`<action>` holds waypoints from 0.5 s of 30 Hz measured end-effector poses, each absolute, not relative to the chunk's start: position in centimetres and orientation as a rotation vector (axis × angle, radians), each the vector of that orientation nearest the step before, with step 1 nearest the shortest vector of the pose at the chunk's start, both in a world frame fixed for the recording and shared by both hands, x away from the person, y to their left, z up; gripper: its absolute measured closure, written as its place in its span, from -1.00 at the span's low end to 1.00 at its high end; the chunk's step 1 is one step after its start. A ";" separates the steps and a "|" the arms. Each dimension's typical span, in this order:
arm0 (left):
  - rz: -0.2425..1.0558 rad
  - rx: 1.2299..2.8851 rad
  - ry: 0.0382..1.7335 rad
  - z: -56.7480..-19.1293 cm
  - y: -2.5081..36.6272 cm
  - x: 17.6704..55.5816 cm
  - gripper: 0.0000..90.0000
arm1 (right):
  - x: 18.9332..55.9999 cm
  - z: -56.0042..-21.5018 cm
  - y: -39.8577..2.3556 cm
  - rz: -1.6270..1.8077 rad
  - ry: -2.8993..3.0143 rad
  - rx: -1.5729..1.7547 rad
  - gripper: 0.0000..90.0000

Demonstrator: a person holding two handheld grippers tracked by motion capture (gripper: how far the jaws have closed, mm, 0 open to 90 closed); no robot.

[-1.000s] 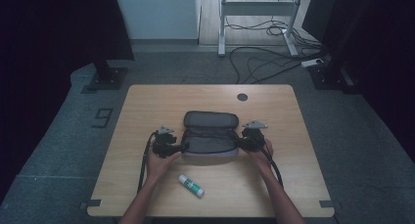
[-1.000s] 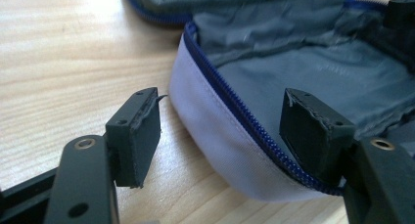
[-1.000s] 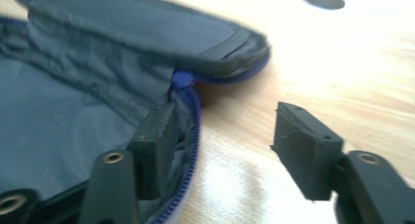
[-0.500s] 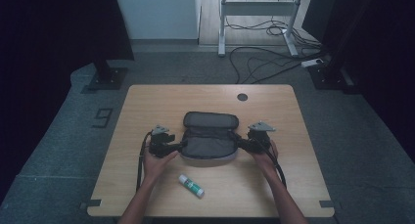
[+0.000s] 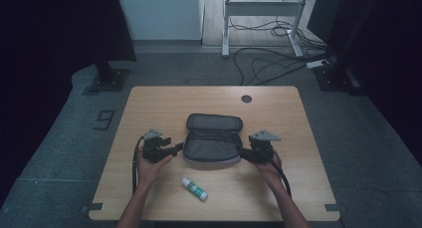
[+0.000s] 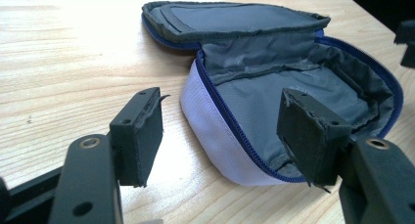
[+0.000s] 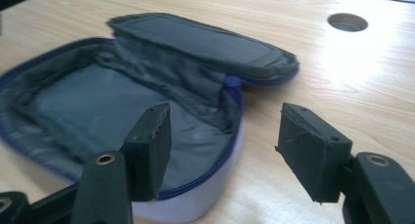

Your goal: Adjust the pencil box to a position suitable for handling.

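pouch (image 5: 213, 143) unzipped, mid-table (image 5: 164, 103) | left claw (image 6: 222, 131) spread at its left rim, right claw (image 7: 230, 145) spread at right rim | step: likely holding it open | next: probably fetch glue stick (image 5: 194, 188)

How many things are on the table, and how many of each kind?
Open grey pencil case: 1
Glue stick: 1
Grippers, left gripper and right gripper, both open: 2
Total: 4
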State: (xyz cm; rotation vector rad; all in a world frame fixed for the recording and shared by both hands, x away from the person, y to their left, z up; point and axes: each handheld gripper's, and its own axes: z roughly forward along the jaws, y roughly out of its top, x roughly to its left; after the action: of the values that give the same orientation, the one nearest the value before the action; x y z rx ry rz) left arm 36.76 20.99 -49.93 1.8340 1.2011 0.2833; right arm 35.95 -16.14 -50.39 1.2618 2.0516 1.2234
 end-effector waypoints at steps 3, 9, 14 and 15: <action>0.276 1.831 1.201 -49.9 21.3 36.6 -0.23 | 35.0 -50.2 -15.9 1.254 2.060 1.234 -0.17; 0.256 1.833 1.206 -50.2 21.8 36.5 -0.22 | 33.1 -50.2 -15.0 1.307 2.083 1.170 -0.11; 0.258 1.823 1.215 -50.2 22.4 36.5 -0.22 | 32.0 -50.4 -14.2 1.332 2.114 1.134 -0.09; 0.258 1.822 1.216 -50.2 22.4 36.5 -0.22 | 31.8 -50.5 -14.0 1.325 2.128 1.124 -0.09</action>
State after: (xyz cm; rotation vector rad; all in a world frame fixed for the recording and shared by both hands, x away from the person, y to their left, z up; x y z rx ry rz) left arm 36.47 22.43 -50.19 1.8216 1.2162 0.2578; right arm 31.83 -14.03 -50.53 1.1235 2.1283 1.3254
